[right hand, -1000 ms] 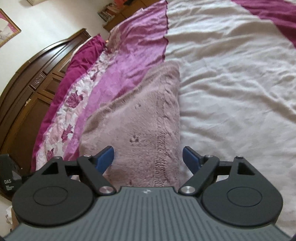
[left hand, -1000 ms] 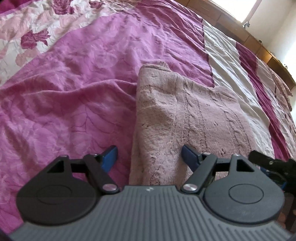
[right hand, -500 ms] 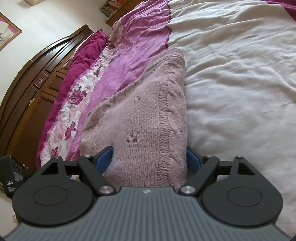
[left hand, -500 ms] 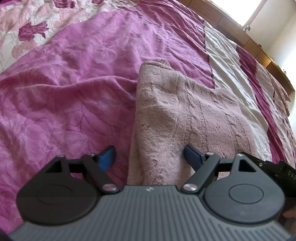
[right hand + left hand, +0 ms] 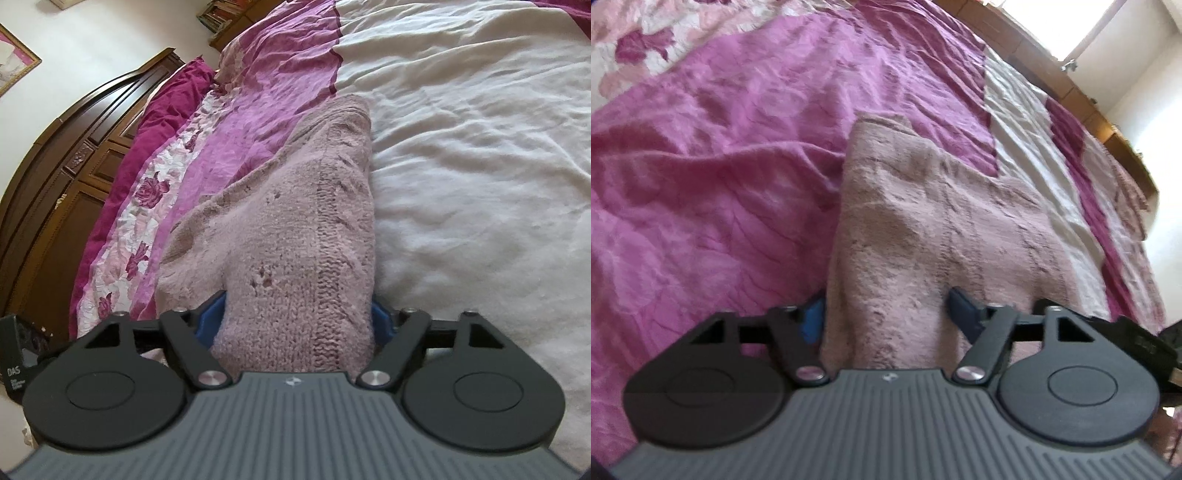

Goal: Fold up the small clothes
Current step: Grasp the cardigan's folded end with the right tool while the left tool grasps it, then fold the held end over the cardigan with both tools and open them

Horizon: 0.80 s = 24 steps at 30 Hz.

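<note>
A dusty-pink cable-knit sweater (image 5: 934, 229), already folded into a long narrow strip, lies on the bed across the seam where the crinkled magenta quilted bedspread (image 5: 713, 192) meets its cream panel (image 5: 480, 155). Both claws sit at the strip's near end. The left claw (image 5: 886, 314) is spread, one blue finger at the knit's left edge and the other resting on top of it further in. The right claw (image 5: 295, 321) is also spread wide, with the thick right-hand corner of the sweater filling the whole gap between its fingers — nothing is pinched yet.

The step in hand looks like taking hold of the near end to bring it over toward the far end. To do that well, each claw should bite deep enough to catch every layer of the fold, not just the top one, or the strip will peel open on the lift. Close both at matching depth, one at each corner, then raise them together and level so the edge stays straight. The knit is bulky and stretchy; carry it low and lay it down edge to edge rather than dragging, since the loose bedspread underneath would bunch.
</note>
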Available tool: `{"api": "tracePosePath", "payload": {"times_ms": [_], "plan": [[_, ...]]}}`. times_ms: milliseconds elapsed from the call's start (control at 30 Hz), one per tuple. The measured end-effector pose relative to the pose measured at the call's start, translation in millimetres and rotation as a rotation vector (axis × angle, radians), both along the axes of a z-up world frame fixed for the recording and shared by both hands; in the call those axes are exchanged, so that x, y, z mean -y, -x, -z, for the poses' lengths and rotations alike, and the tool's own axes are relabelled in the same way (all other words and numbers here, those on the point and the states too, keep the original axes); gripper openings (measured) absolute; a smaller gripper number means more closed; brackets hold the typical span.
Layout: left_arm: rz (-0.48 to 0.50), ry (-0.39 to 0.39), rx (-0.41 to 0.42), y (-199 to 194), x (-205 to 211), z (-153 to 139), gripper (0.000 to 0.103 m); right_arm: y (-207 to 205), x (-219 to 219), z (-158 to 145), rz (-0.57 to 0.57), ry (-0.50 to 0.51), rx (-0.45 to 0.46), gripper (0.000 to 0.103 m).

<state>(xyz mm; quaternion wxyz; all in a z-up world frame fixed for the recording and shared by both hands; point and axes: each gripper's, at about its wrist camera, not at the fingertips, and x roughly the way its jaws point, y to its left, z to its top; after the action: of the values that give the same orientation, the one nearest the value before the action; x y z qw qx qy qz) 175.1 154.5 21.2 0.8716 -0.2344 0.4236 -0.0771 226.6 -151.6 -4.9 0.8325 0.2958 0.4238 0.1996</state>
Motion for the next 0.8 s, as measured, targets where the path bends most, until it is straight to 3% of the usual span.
{"api": "tracePosePath", "payload": {"times_ms": [100, 267, 400, 567, 800], "plan": [[0.006, 0.052, -0.017, -3, -3, 3, 0.045, -3, 2, -1, 0.005, -0.024, -0.029, 0.067], [-0.014, 0.152, -0.042, -6, -16, 1, 0.034, -7, 6, -11, 0.02, -0.054, -0.058, 0.059], [-0.03, 0.231, -0.054, -1, -22, -8, 0.031, -3, 8, -28, 0.049, -0.086, -0.059, 0.055], [0.018, 0.286, -0.034, 12, -14, -31, 0.03, 13, 21, -51, 0.067, -0.172, -0.06, 0.053], [0.074, 0.312, -0.037, 36, 12, -44, 0.03, 56, 42, -79, 0.071, -0.15, -0.02, 0.053]]}}
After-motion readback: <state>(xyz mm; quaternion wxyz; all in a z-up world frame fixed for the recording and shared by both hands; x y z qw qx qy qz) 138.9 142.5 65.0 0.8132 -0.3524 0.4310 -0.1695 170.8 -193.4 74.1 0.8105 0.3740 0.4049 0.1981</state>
